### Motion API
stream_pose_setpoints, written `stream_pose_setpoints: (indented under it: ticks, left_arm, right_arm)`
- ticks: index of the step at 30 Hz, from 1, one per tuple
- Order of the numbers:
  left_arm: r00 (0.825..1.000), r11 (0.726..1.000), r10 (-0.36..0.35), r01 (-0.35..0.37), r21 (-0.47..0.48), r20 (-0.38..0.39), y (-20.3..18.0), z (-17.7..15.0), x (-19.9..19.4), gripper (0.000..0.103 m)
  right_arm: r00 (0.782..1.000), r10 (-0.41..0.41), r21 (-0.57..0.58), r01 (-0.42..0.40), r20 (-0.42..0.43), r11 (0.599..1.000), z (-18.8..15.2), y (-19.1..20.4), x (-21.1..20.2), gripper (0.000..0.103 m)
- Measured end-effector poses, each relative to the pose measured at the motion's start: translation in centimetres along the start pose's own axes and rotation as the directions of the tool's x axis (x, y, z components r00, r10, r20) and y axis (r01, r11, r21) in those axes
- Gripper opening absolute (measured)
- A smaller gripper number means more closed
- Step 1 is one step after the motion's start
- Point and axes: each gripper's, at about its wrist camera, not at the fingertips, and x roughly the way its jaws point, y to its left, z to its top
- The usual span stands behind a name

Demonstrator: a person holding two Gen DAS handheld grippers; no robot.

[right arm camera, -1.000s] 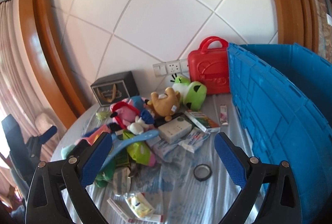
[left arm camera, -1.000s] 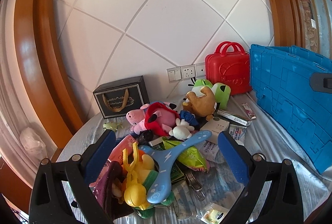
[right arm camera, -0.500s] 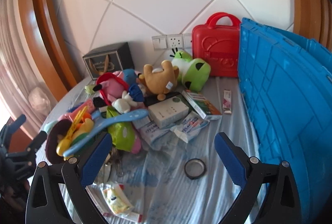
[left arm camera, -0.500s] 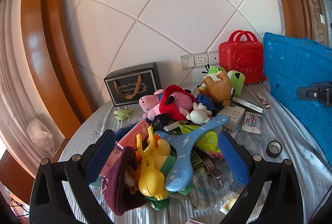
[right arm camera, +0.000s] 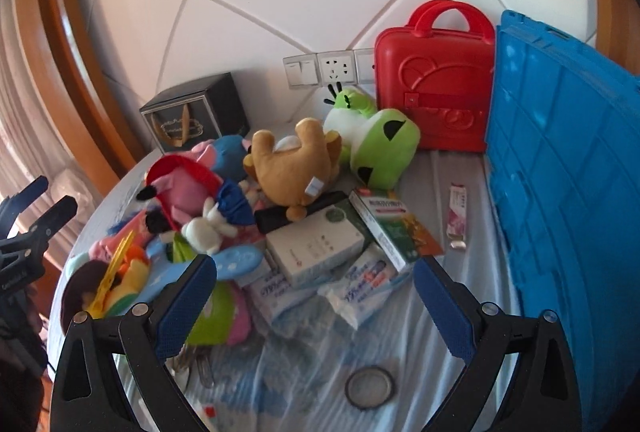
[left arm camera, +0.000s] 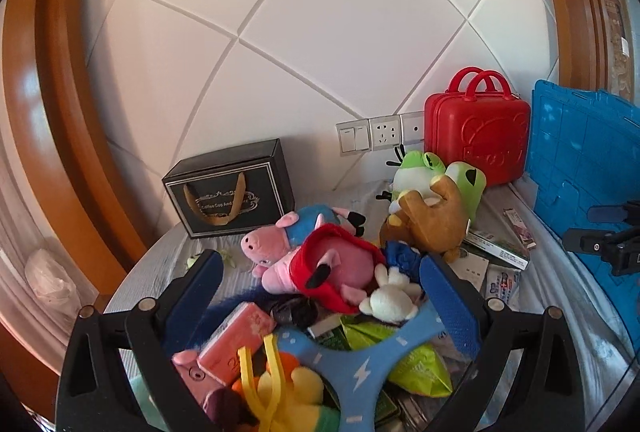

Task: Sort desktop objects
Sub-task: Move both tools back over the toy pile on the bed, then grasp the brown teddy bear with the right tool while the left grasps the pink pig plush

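A heap of toys and boxes covers the table. My left gripper [left arm camera: 320,268] is open and empty, over a pink pig plush in a red dress [left arm camera: 324,268], with a blue boomerang toy [left arm camera: 360,360] and a yellow plush [left arm camera: 288,400] below it. My right gripper [right arm camera: 314,274] is open and empty, above a white box [right arm camera: 316,246] and tissue packs [right arm camera: 360,288]. A brown bear plush [right arm camera: 294,160], a green frog plush [right arm camera: 380,144] and a green medicine box [right arm camera: 394,224] lie beyond. A tape roll [right arm camera: 370,388] lies between its fingers, nearer the camera.
A blue crate [right arm camera: 560,172] stands along the right side. A red toy suitcase [right arm camera: 436,92] and a black gift box [right arm camera: 192,116] stand against the tiled wall. A pink sachet [right arm camera: 458,212] lies beside the crate. The left gripper [right arm camera: 28,232] shows at the table's left edge.
Both grippers have moved forward and lower toward the heap. The left one now sits over the pig plush; the right one has closed in on the white box and tissue packs.
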Motion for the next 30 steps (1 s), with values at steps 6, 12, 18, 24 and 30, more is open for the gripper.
stream_pose_setpoints:
  ticks: [6,12,18,24,30]
  left_arm:
    - [0.995,0.999,-0.016,0.019,0.037,-0.097,0.8,1.3,8.2,0.100]
    - [0.984,0.996,-0.032,0.047,0.082,-0.176,-0.2,-0.2,13.5,0.100]
    - [0.966,0.994,-0.053,0.075,0.077,-0.253,-1.4,-1.8,18.1,0.100]
    - [0.947,0.993,-0.108,0.120,0.021,-0.304,-1.6,-2.5,20.9,0.096]
    - [0.956,0.990,-0.135,0.140,-0.001,-0.262,-1.1,-2.7,19.0,0.074]
  right_arm:
    - [0.999,-0.004,0.012,0.004,-0.032,1.000,5.0,0.6,7.4,0.101]
    - [0.997,0.015,0.020,-0.014,-0.082,1.000,8.3,1.3,15.3,0.101]
    - [0.983,0.054,0.103,-0.036,-0.176,0.994,9.4,-0.5,22.0,0.103]
    - [0.973,0.107,0.139,-0.079,-0.204,0.987,10.2,-1.2,25.7,0.103]
    - [0.974,0.171,0.138,-0.150,-0.150,0.979,8.8,-0.4,24.8,0.062]
